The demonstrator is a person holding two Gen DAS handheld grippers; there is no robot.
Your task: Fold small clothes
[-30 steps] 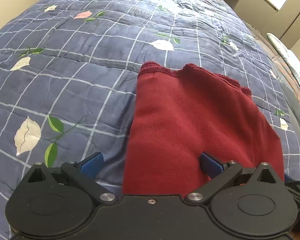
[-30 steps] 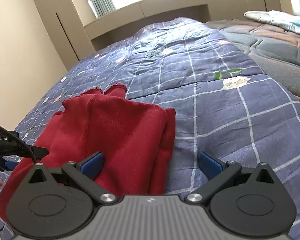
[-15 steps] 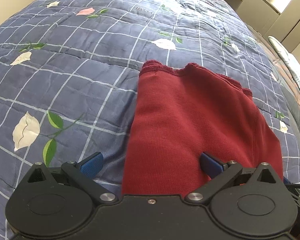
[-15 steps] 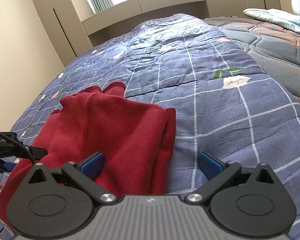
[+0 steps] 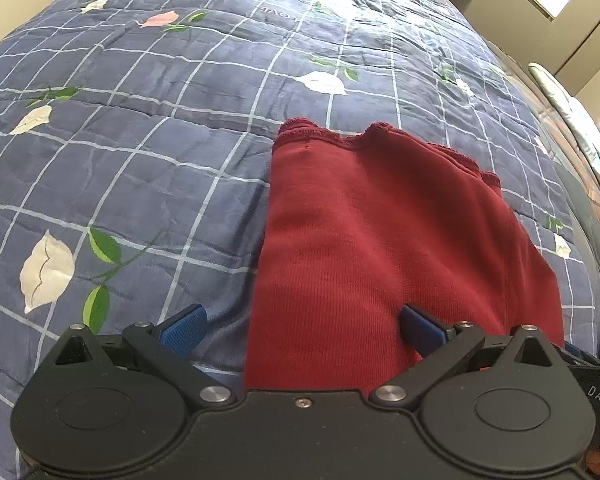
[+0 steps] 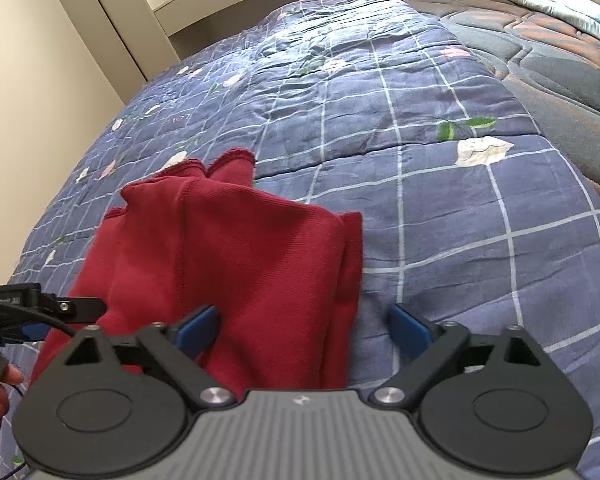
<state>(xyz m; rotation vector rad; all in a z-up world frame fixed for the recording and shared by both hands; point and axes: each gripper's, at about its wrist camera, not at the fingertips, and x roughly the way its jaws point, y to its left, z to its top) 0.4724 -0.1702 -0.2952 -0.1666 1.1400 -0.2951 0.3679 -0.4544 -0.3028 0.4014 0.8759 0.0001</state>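
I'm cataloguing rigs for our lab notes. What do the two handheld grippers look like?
The left gripper has a black body with two round discs, black linkage arms, silver pivot bolts and blue textured pads. The right gripper matches it, but with a ribbed grey centre plate. A black cable runs beside the left one.

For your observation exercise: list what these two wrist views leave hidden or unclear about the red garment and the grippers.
- Left wrist view: near hem of the red garment hidden behind the left gripper.
- Right wrist view: right gripper closing astride the garment's edge; contact unclear.
- Garment type: folded, undeterminable.
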